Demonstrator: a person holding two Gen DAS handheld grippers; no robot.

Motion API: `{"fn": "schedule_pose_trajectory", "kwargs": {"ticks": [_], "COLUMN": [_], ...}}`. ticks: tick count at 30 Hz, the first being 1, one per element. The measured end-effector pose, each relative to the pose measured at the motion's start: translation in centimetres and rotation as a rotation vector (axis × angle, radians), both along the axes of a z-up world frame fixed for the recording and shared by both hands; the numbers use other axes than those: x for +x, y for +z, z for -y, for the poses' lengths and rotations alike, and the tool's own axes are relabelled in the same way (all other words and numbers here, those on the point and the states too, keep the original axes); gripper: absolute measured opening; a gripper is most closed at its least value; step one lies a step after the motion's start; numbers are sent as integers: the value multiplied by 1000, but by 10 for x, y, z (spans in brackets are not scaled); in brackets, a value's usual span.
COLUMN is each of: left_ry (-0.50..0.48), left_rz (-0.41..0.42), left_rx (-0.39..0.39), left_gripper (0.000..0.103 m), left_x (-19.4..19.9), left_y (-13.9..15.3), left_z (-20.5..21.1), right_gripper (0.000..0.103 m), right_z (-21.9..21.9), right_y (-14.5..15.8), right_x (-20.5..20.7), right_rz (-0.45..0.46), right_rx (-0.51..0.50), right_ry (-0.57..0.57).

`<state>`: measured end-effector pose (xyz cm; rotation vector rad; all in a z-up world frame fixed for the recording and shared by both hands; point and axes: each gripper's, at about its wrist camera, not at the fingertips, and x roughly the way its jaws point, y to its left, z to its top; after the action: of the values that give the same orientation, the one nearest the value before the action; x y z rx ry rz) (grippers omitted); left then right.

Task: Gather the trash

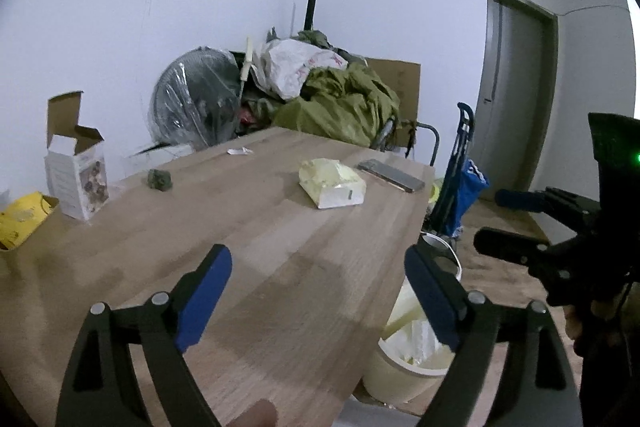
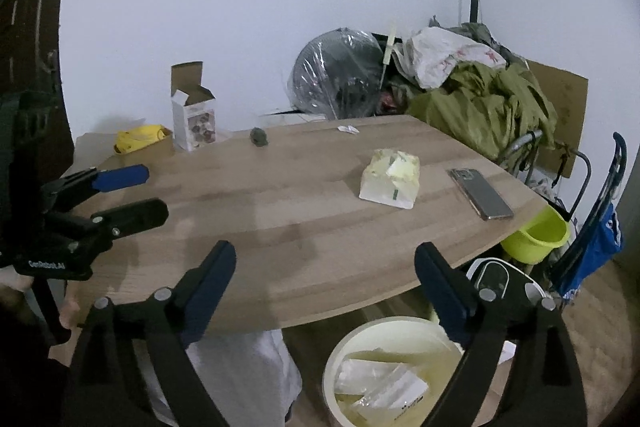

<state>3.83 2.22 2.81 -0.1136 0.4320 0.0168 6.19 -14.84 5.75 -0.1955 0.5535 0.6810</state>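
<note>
The right gripper (image 2: 324, 291) hangs with its jaws spread wide and nothing between them, above the near edge of the wooden table (image 2: 280, 227). Just below it, under the right finger, stands a pale bin (image 2: 340, 355) holding clear wrappers (image 2: 380, 383). Ahead and a little right lies a yellowish tissue pack (image 2: 390, 179), with a phone (image 2: 480, 193) further right. Far ahead sit a small dark lump (image 2: 259, 137) and a white scrap (image 2: 348, 129). To the left the left gripper (image 2: 132, 191) hovers, jaws apart. An open carton (image 2: 194, 119) stands ahead to the left.
</note>
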Motion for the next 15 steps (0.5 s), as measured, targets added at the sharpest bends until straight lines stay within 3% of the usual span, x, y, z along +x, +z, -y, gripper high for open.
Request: {"fn": "schedule_pose_trajectory", "kwargs": {"ticks": [5,15], "left_ry": [15,-3], "left_rz": [23,61], "left_rx": [24,13], "left_gripper": [98,99], "left_x": [-8,-6], "left_y": [5,11], "left_z": [6,12], "right_gripper": [93,93], "right_z": [8,25], "right_y": [8,7], "right_x": [-5,-3], "right_rz": [22,19], "right_rx": [9,19], "right_ry": [2,-27]}}
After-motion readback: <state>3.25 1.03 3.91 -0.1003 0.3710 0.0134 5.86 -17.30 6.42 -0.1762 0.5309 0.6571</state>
